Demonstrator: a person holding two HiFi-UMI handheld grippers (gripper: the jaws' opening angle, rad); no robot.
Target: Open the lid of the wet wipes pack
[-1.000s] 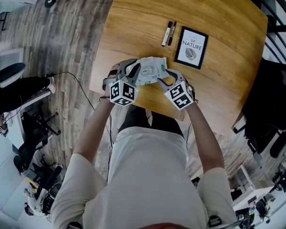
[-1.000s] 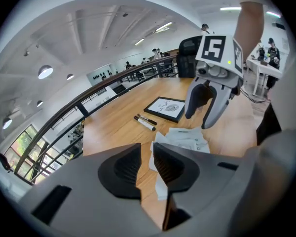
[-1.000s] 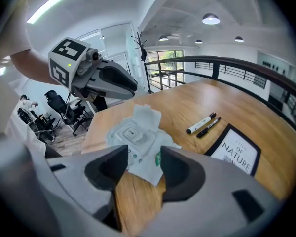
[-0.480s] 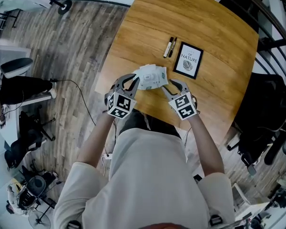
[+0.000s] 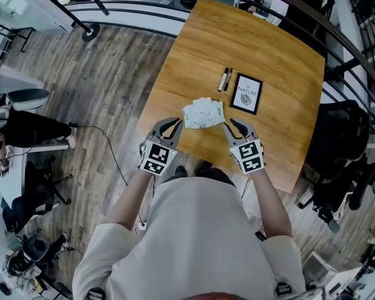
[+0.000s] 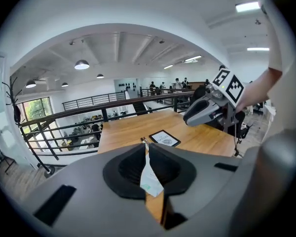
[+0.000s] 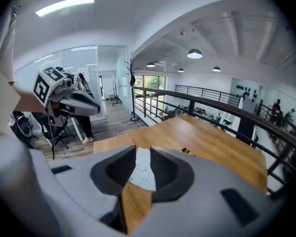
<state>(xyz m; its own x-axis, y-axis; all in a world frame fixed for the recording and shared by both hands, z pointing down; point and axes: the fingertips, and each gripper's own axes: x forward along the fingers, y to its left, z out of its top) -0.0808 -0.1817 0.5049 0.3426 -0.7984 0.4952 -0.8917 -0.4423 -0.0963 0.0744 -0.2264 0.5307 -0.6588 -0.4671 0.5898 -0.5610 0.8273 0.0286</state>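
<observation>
The white wet wipes pack [image 5: 203,113] lies flat on the wooden table [image 5: 275,61] near its front edge, with nothing touching it. My left gripper [image 5: 174,124] hovers above and just left of the pack. Its jaws are closing to a thin slit with nothing between them. In the left gripper view the pack [image 6: 150,179] shows only as a sliver through that slit. My right gripper [image 5: 232,124] hovers on the pack's right, jaws closing but still clearly apart and empty. The pack [image 7: 144,174] shows through their gap in the right gripper view. I cannot tell how the lid stands.
A framed card [image 5: 245,94] and two dark pens [image 5: 225,79] lie on the table beyond the pack. A black railing [image 5: 144,5] runs behind the table, and a dark chair [image 5: 340,136] stands at its right. A person's legs [image 5: 25,127] show at the far left.
Both grippers have lifted up and back from the sides of the pack, which stays on the table. Both pairs of jaws have narrowed, the left more.
</observation>
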